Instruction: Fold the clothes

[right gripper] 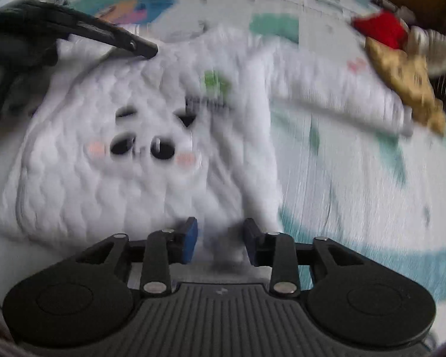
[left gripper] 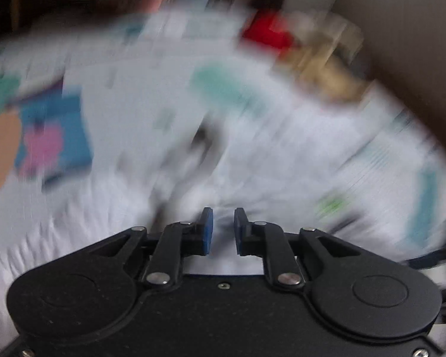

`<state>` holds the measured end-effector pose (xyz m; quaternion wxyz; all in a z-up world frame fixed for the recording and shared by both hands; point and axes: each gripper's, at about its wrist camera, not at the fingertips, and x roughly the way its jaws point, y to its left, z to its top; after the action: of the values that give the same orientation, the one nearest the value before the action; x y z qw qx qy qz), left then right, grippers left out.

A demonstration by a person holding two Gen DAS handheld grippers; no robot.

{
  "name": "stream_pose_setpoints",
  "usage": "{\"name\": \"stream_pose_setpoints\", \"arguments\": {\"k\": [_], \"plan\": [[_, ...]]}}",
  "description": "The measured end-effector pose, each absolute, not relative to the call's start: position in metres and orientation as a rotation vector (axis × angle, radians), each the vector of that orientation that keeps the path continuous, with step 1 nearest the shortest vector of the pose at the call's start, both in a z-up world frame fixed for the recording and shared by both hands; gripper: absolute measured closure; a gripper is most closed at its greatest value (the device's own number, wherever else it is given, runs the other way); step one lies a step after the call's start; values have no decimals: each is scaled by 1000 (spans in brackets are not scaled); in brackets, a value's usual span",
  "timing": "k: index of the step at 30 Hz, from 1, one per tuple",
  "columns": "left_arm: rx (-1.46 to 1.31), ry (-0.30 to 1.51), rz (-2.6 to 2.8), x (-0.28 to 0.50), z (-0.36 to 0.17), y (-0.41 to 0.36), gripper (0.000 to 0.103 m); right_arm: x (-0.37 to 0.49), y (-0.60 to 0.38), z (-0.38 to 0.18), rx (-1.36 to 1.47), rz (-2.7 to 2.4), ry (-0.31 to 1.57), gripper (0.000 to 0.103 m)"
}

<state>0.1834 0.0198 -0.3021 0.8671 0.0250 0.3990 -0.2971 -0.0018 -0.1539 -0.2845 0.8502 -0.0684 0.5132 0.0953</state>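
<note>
One white sweater [right gripper: 110, 178], one red garment [right gripper: 380, 28], one tan garment [right gripper: 407, 83], two tools [right gripper: 220, 238].

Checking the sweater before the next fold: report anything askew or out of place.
The white sweater lies with one sleeve stretched out sideways toward the red and tan plush toys, its cuff right beside them, not tucked in. The body looks flat. Heavy blur hides finer wrinkles.

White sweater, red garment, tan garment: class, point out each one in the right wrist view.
White sweater [right gripper: 128, 178]: right wrist view, on the quilted front below the cartoon face.
Red garment [right gripper: 380, 28]: right wrist view, on its bright middle.
Tan garment [right gripper: 407, 80]: right wrist view, on its patterned middle.
</note>
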Motion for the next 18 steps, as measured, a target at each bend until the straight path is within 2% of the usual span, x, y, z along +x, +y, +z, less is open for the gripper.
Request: {"name": "stream_pose_setpoints", "arguments": {"k": [3, 6, 9, 13, 16, 18], "plan": [[112, 852, -609, 185, -301, 14, 88, -7, -151, -284, -161, 230, 1097, 66], [120, 786, -617, 171, -285, 15, 86, 0, -150, -276, -182, 300, 1097, 67], [116, 723, -661, 160, -273, 12, 78, 20, -150, -251, -240, 370, 981, 68], [138, 794, -667, 158, -291, -1, 78, 76, -154, -239, -259, 363, 850, 69], [152, 808, -649, 156, -304, -1, 76, 110, -150, -252, -244, 367, 823, 69], [136, 817, -652, 160, -303, 0, 75, 121, -148, -280, -245, 371, 932, 69]]}}
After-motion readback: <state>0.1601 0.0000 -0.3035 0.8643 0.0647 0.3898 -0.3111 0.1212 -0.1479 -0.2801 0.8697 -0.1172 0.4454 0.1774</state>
